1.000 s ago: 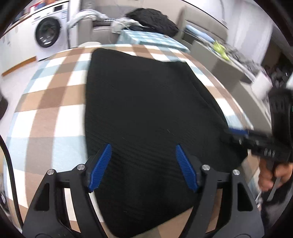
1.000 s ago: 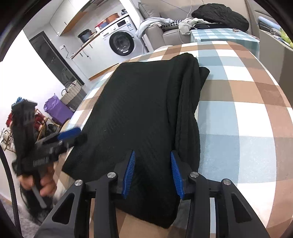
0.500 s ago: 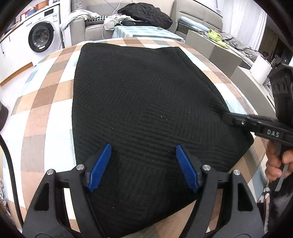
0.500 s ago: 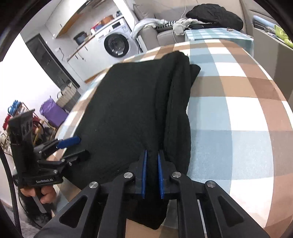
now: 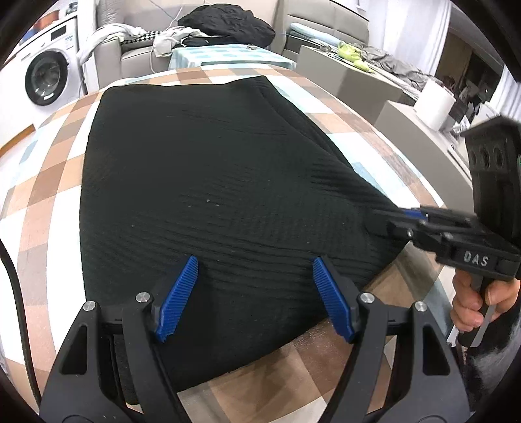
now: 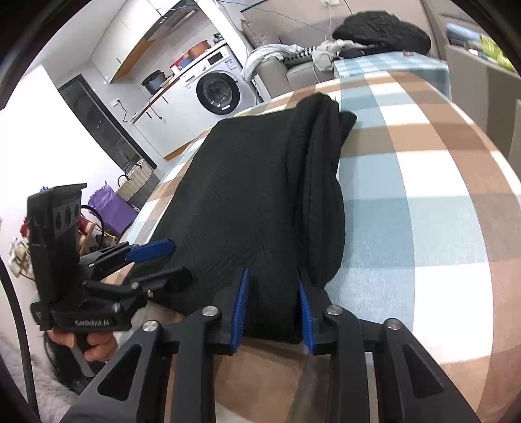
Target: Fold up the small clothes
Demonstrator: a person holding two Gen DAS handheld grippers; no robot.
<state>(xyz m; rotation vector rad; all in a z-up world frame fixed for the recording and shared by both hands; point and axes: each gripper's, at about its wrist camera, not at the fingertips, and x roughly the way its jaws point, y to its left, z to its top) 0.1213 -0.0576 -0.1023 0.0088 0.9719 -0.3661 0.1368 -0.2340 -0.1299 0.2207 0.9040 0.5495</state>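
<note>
We see a black ribbed garment (image 5: 208, 182) lying flat on the checked surface (image 5: 49, 182), folded lengthwise, with its doubled layers stacked along the right edge in the right wrist view (image 6: 322, 182).

Left gripper (image 5: 255, 297): released, jaws standing wide over the garment's near left hem. Its blue pads (image 5: 177, 294) are apart from each other with cloth showing between them; we cannot tell whether they touch the fabric. From the right wrist view the same gripper (image 6: 162, 263) reaches in at the garment's left corner, one finger above the cloth edge and one below, not pressed together. A hand (image 6: 88, 345) grips its handle.

Right gripper (image 6: 272, 312): clenched on the near right corner of the garment, a thick bunch of black fabric pinched between its blue pads (image 6: 239, 309). Its jaws have just been closing, then eased slightly, with the cloth between them throughout. In the left wrist view this gripper (image 5: 384, 221) bites the garment's right edge, held by a hand (image 5: 472, 302).

Background: washing machine (image 6: 218, 92), sofa with a dark pile of clothes (image 5: 228, 21).
</note>
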